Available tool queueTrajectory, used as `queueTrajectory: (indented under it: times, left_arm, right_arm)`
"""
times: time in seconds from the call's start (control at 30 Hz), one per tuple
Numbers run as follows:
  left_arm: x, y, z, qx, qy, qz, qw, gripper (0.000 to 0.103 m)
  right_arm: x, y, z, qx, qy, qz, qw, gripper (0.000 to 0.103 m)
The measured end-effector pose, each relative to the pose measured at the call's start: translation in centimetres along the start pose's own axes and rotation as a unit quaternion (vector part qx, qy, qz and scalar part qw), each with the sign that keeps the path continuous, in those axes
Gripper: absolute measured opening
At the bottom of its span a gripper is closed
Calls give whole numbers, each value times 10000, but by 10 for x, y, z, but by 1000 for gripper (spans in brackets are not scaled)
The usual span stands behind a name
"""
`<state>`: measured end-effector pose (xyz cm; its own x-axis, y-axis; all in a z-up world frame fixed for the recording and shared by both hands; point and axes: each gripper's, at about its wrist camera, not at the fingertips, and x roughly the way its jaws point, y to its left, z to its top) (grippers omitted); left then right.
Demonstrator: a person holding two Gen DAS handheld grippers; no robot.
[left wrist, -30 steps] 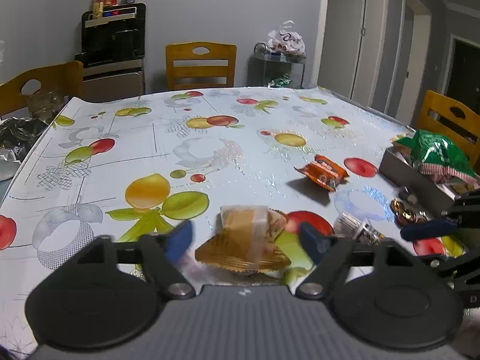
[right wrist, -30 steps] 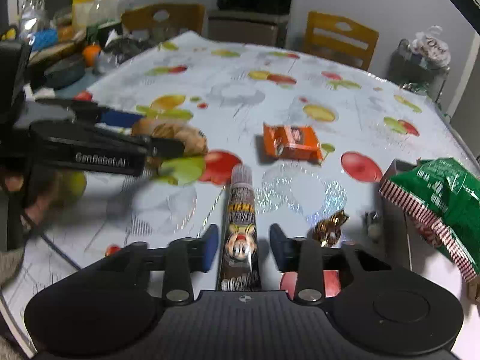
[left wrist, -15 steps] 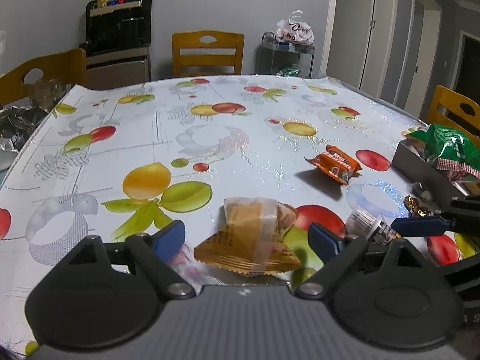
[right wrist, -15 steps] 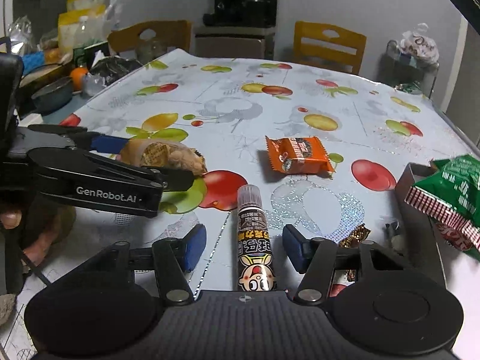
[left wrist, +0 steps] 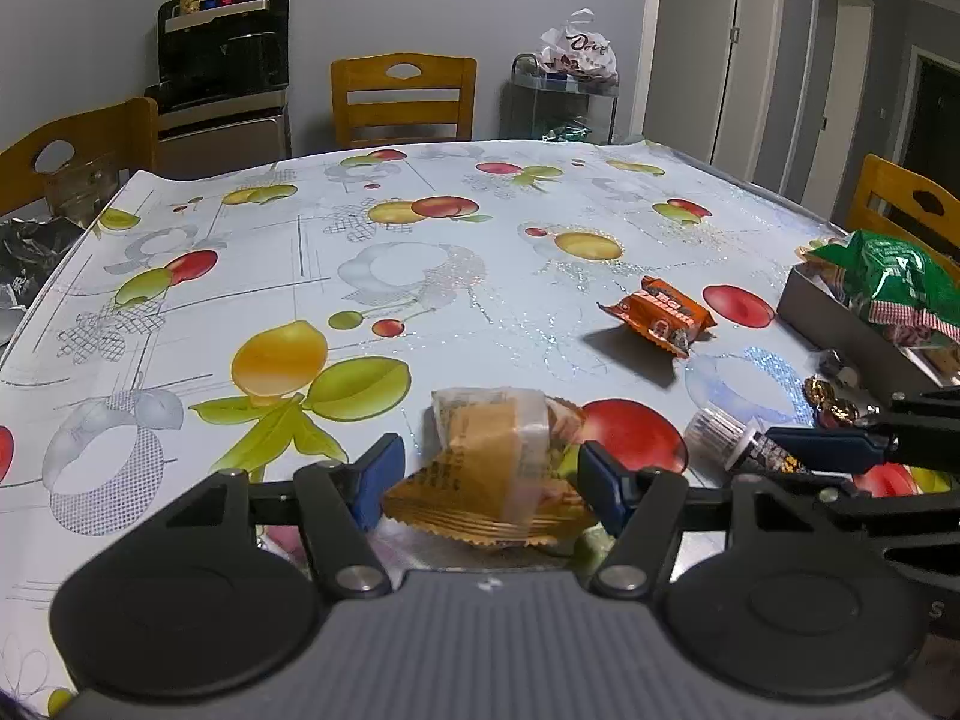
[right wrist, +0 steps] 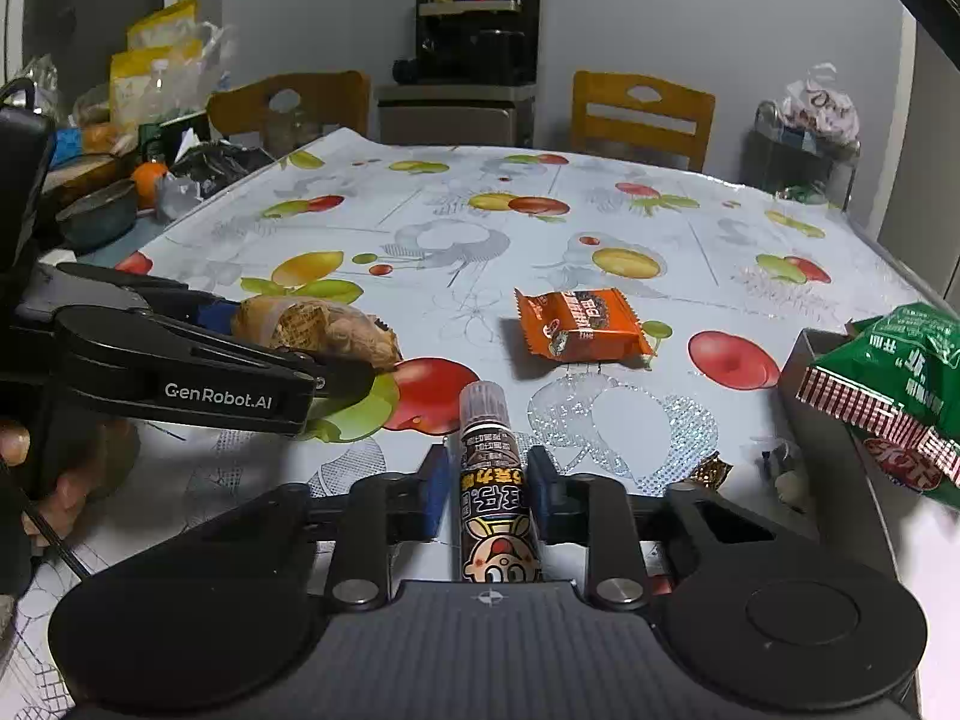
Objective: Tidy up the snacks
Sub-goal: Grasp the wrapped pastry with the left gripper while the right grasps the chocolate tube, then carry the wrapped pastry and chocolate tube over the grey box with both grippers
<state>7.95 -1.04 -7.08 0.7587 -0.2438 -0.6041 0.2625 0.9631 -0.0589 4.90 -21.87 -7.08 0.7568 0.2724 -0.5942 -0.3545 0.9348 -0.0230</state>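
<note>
My left gripper [left wrist: 489, 477] has its fingers closed against both sides of a tan wrapped pastry [left wrist: 498, 480], which also shows in the right wrist view [right wrist: 312, 330]. My right gripper [right wrist: 489, 492] has its fingers pressed on a dark stick-shaped snack tube [right wrist: 492, 480] with a cartoon face; the tube's clear end shows in the left wrist view [left wrist: 729, 435]. An orange snack packet [right wrist: 579, 324] lies on the fruit-print tablecloth [right wrist: 540, 240] between us and the far side. A grey box [right wrist: 840, 456] at the right holds a green snack bag [right wrist: 900, 384].
Small wrapped candies [right wrist: 708, 471] lie beside the grey box. Wooden chairs [left wrist: 402, 99] stand around the table. A black appliance [left wrist: 222, 60] stands against the wall. Bowls, bags and an orange [right wrist: 147, 177] crowd a side surface at the left.
Both grippers have closed: the left fingers came in onto the pastry, the right fingers onto the snack tube. Both have moved forward a little along their items.
</note>
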Motion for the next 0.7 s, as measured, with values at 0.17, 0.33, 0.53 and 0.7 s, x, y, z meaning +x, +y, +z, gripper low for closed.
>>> queueTrajectory:
  times: [0.17,0.33,0.53,0.7]
  left_arm:
    - [-1,1,0,-28,-17,-52,10000,59]
    - [-1,1,0,-27,-37,-56,10000,57]
    - [-3,1,-1,-21,-69,-90,9999,47]
    - [-5,1,-1,-21,-122,-88,9999,44]
  right_arm:
    - [-2,2,-1,-42,-30,-22,10000,25]
    - [-8,1,-1,9,-88,51,9999,24]
    - [-23,-2,1,40,-281,69,9996,24]
    - [-37,-3,2,48,-445,103,9989,24]
